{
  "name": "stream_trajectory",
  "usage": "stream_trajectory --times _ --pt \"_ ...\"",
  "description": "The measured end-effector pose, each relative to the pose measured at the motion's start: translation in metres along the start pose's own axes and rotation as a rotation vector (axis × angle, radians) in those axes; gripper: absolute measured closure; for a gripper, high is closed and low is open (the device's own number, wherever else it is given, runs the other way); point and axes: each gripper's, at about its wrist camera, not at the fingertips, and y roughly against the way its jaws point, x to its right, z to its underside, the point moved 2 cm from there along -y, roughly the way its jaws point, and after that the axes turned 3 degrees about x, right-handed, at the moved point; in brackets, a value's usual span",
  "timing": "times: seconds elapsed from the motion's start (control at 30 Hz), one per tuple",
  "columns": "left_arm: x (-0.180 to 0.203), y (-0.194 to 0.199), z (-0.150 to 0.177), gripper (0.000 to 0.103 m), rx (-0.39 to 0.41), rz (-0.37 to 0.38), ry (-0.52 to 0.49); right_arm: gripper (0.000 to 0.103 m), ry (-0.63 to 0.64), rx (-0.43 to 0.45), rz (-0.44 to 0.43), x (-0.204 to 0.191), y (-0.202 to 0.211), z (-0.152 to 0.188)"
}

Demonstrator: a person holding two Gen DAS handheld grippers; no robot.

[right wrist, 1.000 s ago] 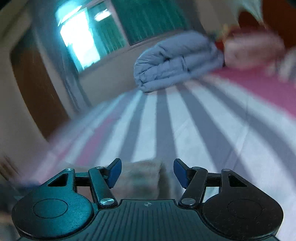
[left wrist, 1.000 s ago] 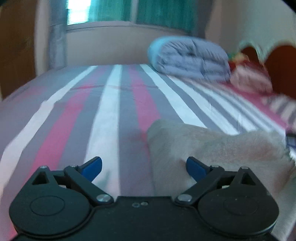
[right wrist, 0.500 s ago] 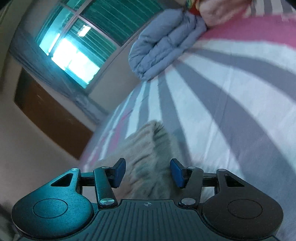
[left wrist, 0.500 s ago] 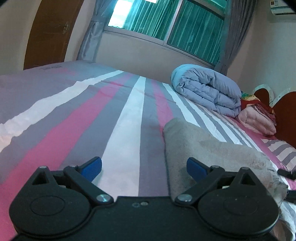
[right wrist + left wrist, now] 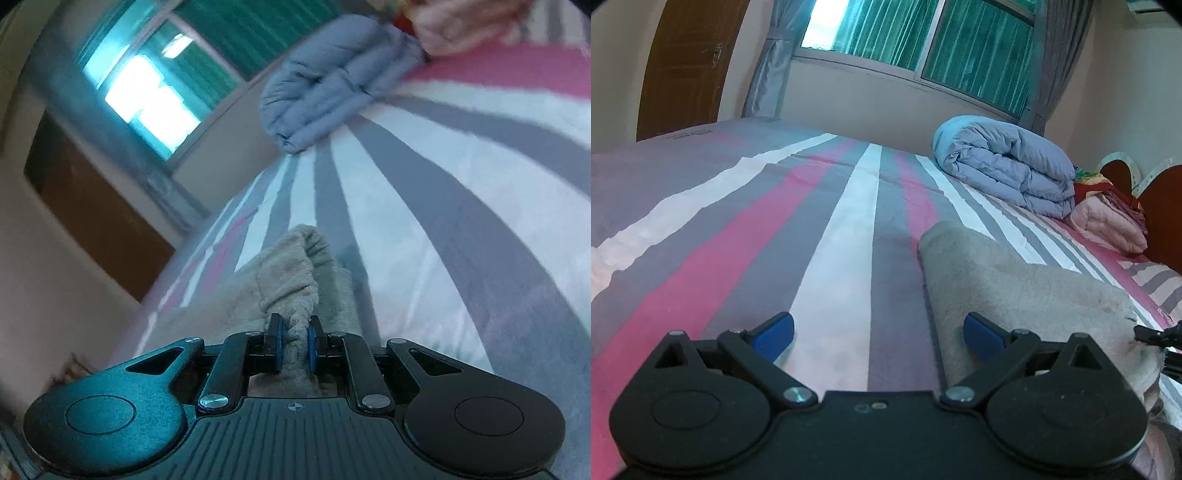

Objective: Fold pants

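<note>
Our right claw (image 5: 294,345) has just been closing and now pinches a bunched fold of the pants (image 5: 291,273), hiding it. Our left claw (image 5: 878,332) gapes wide over the bed (image 5: 831,236) at the pants' edge.

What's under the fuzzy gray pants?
The pants lie on the striped bedsheet; its stripes run up to their edge. What lies beneath the pants themselves is covered. The right gripper has just closed on a bunched edge of them.
</note>
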Motion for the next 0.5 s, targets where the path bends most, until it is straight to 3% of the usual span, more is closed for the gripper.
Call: stream_trajectory --times 0.13,0.2,0.33,0.37,0.43,0.5 --pt "0.002 0.0 -0.001 0.01 0.002 0.003 0.001 0.092 0.042 0.053 -0.01 -0.008 0.018 0.0" --pt "0.002 -0.001 0.0 0.01 -0.004 0.004 -0.001 0.092 0.114 0.031 0.037 -0.01 0.015 0.004" --pt "-0.001 0.0 0.0 0.01 -0.008 0.005 0.006 0.09 -0.004 0.006 -0.006 0.003 0.012 0.003" --pt "-0.001 0.001 0.0 0.01 -0.007 0.004 0.007 0.087 -0.038 0.006 -0.032 0.003 0.018 0.003" --pt "-0.002 0.003 -0.001 0.01 -0.003 0.008 0.007 0.069 -0.052 0.013 -0.061 0.0 0.036 0.006" --pt "-0.001 0.004 -0.001 0.01 -0.001 0.009 -0.002 0.068 -0.044 0.011 -0.062 -0.006 0.046 0.009"
